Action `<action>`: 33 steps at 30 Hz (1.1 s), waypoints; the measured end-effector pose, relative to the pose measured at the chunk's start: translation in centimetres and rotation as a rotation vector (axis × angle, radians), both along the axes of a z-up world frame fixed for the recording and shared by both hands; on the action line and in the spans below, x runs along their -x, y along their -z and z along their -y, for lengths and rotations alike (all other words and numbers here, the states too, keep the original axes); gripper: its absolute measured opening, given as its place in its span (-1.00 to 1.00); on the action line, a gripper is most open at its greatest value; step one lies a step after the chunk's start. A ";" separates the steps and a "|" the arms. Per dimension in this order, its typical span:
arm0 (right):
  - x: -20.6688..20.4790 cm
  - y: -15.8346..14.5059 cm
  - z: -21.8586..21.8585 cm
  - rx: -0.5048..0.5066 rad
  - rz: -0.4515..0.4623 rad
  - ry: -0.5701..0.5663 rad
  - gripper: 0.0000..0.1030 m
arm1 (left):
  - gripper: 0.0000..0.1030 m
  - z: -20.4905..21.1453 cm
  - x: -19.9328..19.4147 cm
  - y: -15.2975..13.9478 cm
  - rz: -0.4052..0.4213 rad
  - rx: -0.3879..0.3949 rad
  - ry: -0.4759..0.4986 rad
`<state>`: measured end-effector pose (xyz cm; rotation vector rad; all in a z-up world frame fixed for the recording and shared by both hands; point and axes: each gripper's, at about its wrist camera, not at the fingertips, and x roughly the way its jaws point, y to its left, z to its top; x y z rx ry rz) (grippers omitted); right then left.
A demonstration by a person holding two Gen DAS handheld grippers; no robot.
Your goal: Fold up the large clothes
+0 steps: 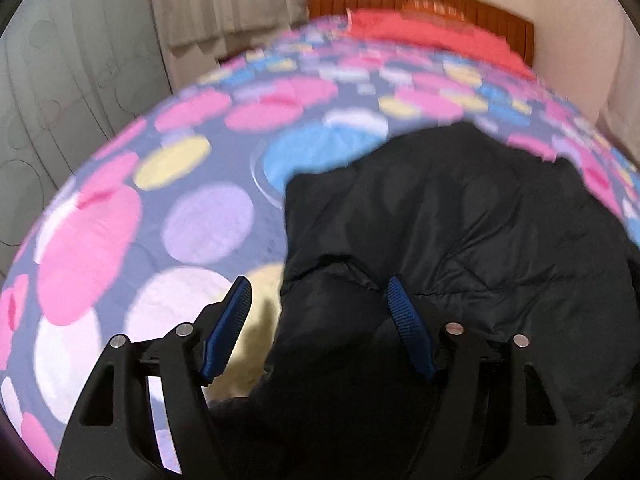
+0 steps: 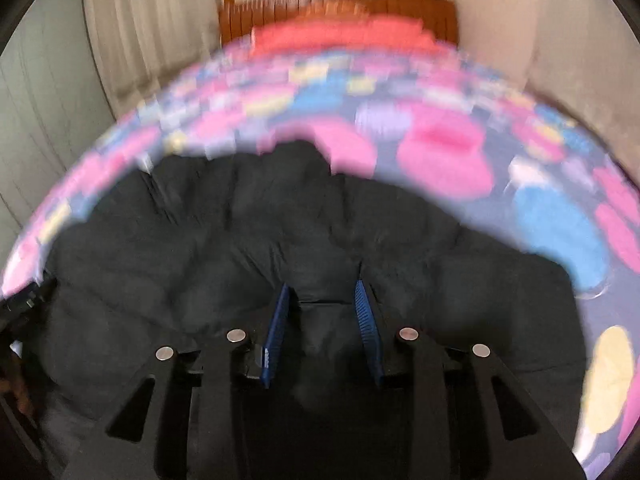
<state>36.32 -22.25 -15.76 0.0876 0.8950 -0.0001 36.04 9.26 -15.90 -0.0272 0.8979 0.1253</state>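
Left wrist view: the left gripper [image 1: 320, 292] hangs with jaws spread wide, gripping nothing, over the near left edge of a black padded jacket [image 1: 460, 216]. The jacket spreads ahead and to its right on a dotted bedspread [image 1: 192, 152]. Right wrist view: the right gripper [image 2: 322, 292] has its blue pads [image 2: 366, 312] part-way closed with a fold of jacket [image 2: 280, 208] between them; whether they pinch it is unclear. Beyond, motion blur smears a red pillow [image 2: 340, 36] and wooden headboard [image 2: 420, 4].
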 end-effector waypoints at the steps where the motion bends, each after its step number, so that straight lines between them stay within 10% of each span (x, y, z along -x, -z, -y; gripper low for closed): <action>1: 0.0 0.6 0.1 -0.011 0.005 0.005 -0.33 | 0.42 -0.2 -0.3 0.6 -0.020 0.028 0.003; 14: 0.6 -4.6 -5.0 0.019 0.112 -0.050 -0.19 | 0.38 2.0 2.8 -5.1 0.164 0.114 0.014; 20: -1.6 -1.0 -8.4 0.067 0.016 -0.099 -0.18 | 0.38 7.6 -0.4 -0.2 -0.018 0.084 0.136; 33: 5.5 -5.6 -1.3 0.122 0.098 0.064 -0.08 | 0.36 2.8 4.3 -1.7 0.071 0.020 0.021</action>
